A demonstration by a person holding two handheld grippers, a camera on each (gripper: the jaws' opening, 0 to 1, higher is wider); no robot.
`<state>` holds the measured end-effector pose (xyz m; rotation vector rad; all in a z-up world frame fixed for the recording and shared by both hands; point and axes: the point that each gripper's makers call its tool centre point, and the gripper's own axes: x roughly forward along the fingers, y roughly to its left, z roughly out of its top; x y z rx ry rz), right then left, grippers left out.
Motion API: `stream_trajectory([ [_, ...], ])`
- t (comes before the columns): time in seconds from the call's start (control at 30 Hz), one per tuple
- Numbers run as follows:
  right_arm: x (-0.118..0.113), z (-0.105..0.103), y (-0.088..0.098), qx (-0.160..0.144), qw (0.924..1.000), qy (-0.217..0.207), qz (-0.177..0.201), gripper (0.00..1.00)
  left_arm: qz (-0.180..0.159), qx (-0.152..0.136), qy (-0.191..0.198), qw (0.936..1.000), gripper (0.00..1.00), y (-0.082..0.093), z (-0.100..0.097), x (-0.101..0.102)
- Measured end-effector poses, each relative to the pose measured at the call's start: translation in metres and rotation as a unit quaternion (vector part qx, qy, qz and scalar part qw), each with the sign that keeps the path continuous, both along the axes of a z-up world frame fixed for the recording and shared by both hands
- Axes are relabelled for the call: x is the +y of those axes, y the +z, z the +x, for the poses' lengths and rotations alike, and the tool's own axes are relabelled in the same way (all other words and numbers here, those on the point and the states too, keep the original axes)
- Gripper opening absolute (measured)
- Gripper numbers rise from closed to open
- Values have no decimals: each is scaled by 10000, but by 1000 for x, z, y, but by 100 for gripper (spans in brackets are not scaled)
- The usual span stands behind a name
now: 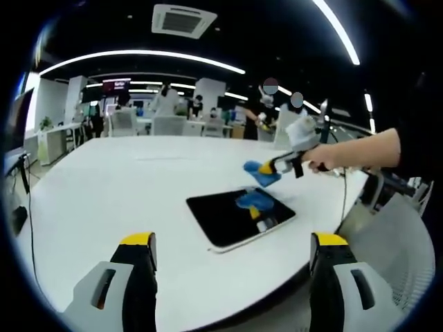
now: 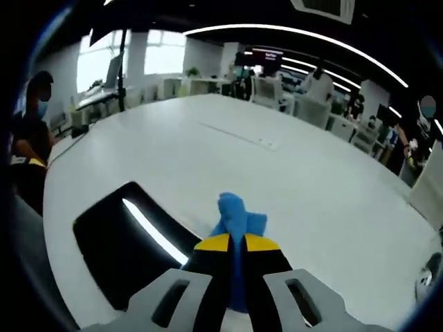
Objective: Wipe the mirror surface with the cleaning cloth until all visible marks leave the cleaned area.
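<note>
R gripper (image 2: pixel 232 243) jaws clamped on blue cloth (image 2: pixel 239 216) just above mirror (image 1: pixel 240 216) far edge, L gripper (image 1: pixel 235 242) jaws wide open, empty, near side of mirror on white table (image 1: pixel 104 194)

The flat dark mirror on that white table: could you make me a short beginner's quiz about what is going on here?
1. True or false: the right gripper is shut on the crumpled blue cleaning cloth.
2. Where does the flat dark rectangular mirror lie? A) on a chair B) on the round white table C) leaning on a wall
3. Fill in: the left gripper is ____.

Key: 1 true; 2 B; 3 open, jaws wide apart and holding nothing.
</note>
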<state>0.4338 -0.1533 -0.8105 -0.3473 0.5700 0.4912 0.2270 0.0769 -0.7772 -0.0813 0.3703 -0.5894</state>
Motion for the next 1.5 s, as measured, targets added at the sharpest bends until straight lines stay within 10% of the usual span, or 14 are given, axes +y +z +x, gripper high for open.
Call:
stream_trajectory([
  [0.43,-38,-28,19,-205,9996,-3,-181,1,-2,6,54,10000,92,-3,2,4],
  [1.1,-73,-68,-48,426,9962,-275,-709,1,-1,-65,59,10000,97,-2,2,4],
  [1.5,-75,-68,-61,266,9966,-396,-669,5,-20,-46,34,10000,95,-3,2,3],
])
